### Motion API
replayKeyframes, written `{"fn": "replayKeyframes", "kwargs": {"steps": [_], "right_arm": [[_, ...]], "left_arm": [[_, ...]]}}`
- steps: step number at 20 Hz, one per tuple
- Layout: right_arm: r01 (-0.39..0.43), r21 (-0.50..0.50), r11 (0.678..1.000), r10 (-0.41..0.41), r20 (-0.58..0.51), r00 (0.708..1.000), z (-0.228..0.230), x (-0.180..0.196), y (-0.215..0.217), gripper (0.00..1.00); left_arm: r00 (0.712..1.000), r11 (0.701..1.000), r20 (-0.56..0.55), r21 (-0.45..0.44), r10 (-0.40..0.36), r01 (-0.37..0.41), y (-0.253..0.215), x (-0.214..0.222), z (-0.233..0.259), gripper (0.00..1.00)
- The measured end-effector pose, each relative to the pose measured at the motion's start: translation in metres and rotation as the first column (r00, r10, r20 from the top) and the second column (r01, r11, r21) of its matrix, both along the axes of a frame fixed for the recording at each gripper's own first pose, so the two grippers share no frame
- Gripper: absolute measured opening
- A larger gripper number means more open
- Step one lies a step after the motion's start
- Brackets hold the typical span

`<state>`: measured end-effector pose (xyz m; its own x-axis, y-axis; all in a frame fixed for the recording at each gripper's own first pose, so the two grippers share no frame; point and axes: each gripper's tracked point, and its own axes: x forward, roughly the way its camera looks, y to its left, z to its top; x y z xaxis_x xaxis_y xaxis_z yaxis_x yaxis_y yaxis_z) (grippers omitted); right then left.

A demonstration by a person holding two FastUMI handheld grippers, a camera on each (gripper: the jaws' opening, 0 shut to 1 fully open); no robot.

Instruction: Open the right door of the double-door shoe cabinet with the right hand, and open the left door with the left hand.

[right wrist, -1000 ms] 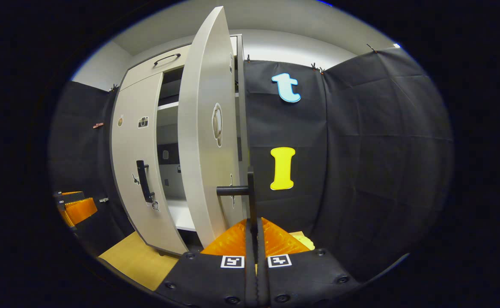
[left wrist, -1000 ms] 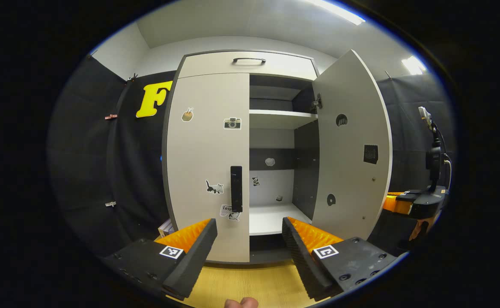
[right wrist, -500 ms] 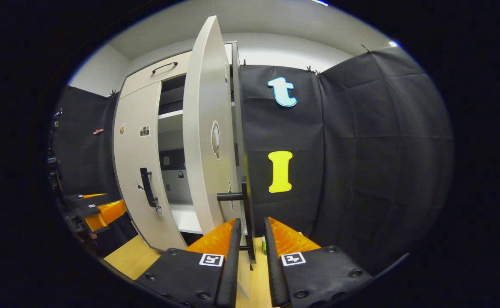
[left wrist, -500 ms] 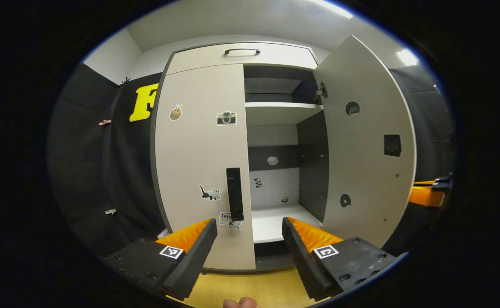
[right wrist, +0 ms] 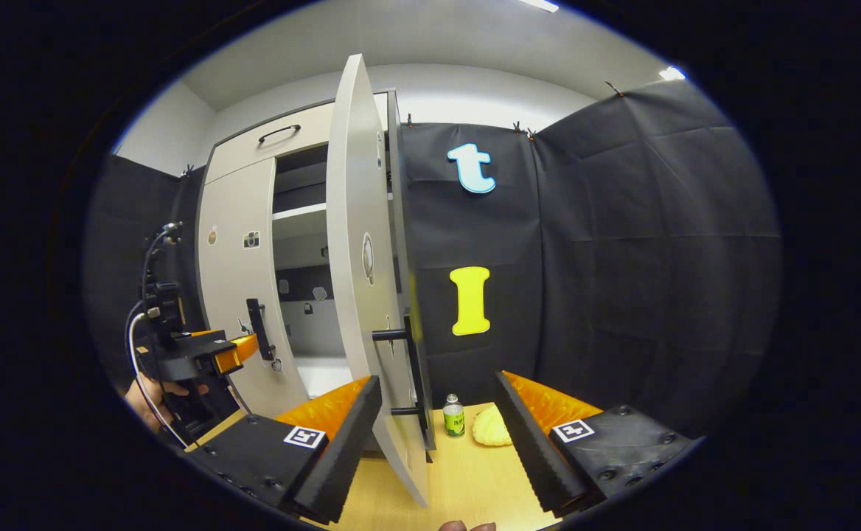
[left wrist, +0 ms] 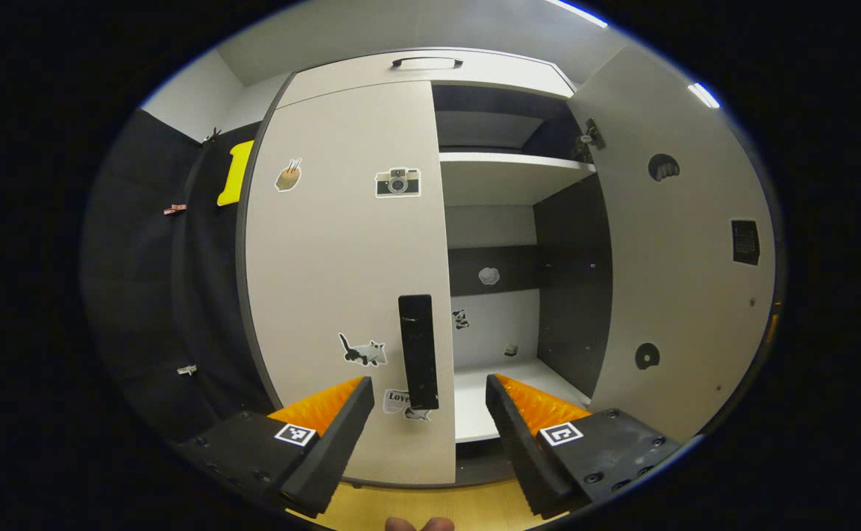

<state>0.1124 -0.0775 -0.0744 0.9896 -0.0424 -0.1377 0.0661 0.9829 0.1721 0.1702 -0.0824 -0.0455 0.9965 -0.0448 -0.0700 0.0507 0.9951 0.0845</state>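
Left gripper (left wrist: 429, 402) gapes wide, empty, before the shut grey left door's (left wrist: 342, 265) one black bar handle (left wrist: 418, 351); right gripper (right wrist: 438, 413) spread wide, holding nothing, beside the open grey right door (right wrist: 360, 265).

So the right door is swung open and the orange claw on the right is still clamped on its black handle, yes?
Not quite. The right door is open, but the right gripper has let go: in the right gripper view its fingers stand spread apart around the black handle, touching nothing.

Right hand-held gripper (right wrist: 430, 435) gapes before right door (right wrist: 360, 280).
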Motion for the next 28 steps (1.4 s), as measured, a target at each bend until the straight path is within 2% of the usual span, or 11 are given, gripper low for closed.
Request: {"fn": "replayKeyframes", "kwargs": {"steps": [6, 9, 12, 15, 17, 19, 23, 26, 28], "right_arm": [[0.006, 0.014, 1.000, -0.006, 0.005, 1.000, 0.005, -0.009, -0.007, 0.96], [0.013, 0.013, 1.000, -0.013, 0.010, 1.000, 0.008, -0.010, -0.013, 0.95], [0.019, 0.002, 1.000, -0.019, 0.008, 1.000, 0.007, -0.010, -0.017, 0.96], [0.028, -0.008, 1.000, -0.027, 0.009, 1.000, 0.006, -0.010, -0.024, 0.96], [0.040, -0.007, 0.999, -0.040, 0.014, 0.999, 0.009, -0.011, -0.029, 0.95], [0.054, 0.004, 0.999, -0.054, 0.017, 0.998, 0.010, -0.011, -0.033, 0.95], [0.080, 0.013, 0.997, -0.081, 0.005, 0.997, 0.015, -0.013, -0.035, 0.98], [0.101, -0.029, 0.994, -0.099, 0.084, 0.992, 0.036, -0.017, -0.034, 0.98], [0.147, -0.092, 0.985, -0.132, 0.150, 0.980, 0.050, -0.022, -0.040, 0.98]], "left_arm": [[0.999, 1.000, 0.048, -0.010, 0.017, -0.017, 0.009, 0.045, 0.004, 0.91], [0.998, 0.999, 0.043, 0.004, 0.035, -0.035, 0.012, 0.061, -0.002, 0.80], [0.999, 1.000, 0.037, 0.000, 0.021, -0.021, 0.008, 0.075, -0.007, 0.68], [1.000, 1.000, 0.021, -0.008, 0.022, -0.022, 0.006, 0.085, -0.013, 0.46], [0.999, 0.999, 0.020, -0.025, 0.042, -0.042, 0.007, 0.086, -0.014, 0.38], [0.998, 0.998, 0.005, -0.026, 0.064, -0.064, 0.007, 0.087, -0.020, 0.35], [0.996, 0.994, 0.010, -0.064, 0.085, -0.084, 0.007, 0.086, -0.022, 0.35], [0.996, 0.994, 0.001, -0.064, 0.090, -0.090, 0.007, 0.087, -0.022, 0.30], [0.996, 0.995, 0.001, -0.057, 0.084, -0.084, 0.009, 0.085, -0.022, 0.24]]}}
